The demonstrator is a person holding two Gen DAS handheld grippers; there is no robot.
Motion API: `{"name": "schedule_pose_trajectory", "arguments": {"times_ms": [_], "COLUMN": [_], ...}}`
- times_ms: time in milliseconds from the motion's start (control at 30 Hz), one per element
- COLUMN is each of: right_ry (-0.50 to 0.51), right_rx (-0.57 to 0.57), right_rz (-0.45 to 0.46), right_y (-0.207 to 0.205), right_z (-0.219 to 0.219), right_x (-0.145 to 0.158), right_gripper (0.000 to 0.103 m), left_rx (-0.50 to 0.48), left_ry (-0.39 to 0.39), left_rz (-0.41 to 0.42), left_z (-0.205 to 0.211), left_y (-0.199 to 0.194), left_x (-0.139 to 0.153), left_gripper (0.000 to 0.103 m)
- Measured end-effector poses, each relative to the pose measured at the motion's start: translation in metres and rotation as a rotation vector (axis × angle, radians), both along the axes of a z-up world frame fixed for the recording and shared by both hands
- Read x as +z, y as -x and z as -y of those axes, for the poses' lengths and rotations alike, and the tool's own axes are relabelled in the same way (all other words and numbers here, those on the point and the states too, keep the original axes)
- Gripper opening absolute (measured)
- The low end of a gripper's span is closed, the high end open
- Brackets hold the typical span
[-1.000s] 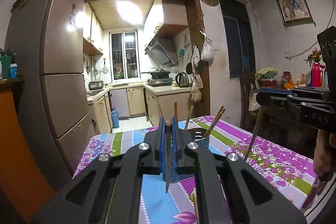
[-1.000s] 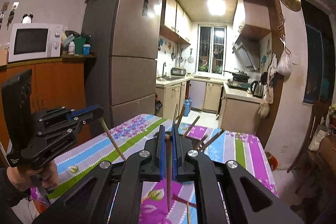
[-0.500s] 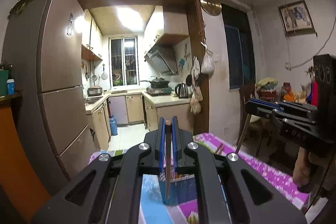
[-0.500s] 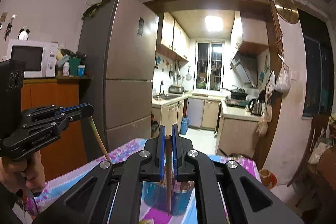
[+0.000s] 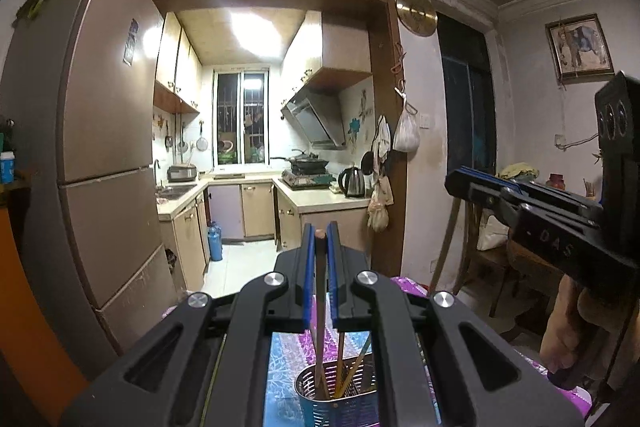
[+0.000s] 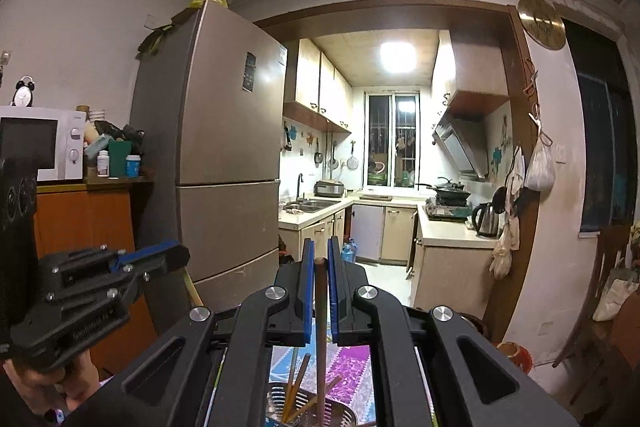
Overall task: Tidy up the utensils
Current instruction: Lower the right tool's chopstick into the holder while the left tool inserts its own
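My left gripper has its blue pads closed on a brown wooden chopstick, gripped near the top end. The stick hangs upright, and its lower end sits inside the perforated metal utensil holder. Two or three other chopsticks already lean within that holder.

My right gripper also has a brown chopstick standing upright between its blue pads, and the lower end reaches down into the same utensil holder. The pads stand slightly wider than the stick, with a thin gap showing on each side, so I cannot tell whether they grip it or have let go.

The holder stands on the floral tablecloth, purple and blue, directly beneath both grippers. Seen from the left wrist, the right gripper is above and to the right of the holder. Seen from the right wrist, the left gripper is above and to the left of it.

Beyond the holder are the brown refrigerator and the lit kitchen doorway.
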State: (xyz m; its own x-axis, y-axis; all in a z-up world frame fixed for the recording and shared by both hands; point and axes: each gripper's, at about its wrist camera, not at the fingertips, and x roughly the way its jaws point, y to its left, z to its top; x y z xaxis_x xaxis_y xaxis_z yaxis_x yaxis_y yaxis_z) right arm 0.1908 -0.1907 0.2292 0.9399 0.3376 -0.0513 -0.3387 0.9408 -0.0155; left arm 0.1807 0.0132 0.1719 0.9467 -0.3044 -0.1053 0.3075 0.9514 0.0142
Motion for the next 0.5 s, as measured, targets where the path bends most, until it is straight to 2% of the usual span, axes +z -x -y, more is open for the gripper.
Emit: {"name": "schedule_pose_trajectory", "arguments": {"times_ms": [233,500], "right_ry": [-0.029,-0.039], "right_rx": [-0.010,-0.011], "right_rz": [-0.073,-0.123], "right_y": [-0.043,-0.061], "right_z": [0.005,0.002], "right_x": [-0.024,-0.051], "right_gripper": [0.007,0.008], "left_rx": [-0.001,-0.002], "left_ry": [-0.004,-0.011], "left_rz": [-0.041,-0.079], "left_z": [0.005,0.007], "left_y": [-0.021,-0.045], "left_x": [-0.018,-0.038], "left_gripper": [0.005,0.005]}}
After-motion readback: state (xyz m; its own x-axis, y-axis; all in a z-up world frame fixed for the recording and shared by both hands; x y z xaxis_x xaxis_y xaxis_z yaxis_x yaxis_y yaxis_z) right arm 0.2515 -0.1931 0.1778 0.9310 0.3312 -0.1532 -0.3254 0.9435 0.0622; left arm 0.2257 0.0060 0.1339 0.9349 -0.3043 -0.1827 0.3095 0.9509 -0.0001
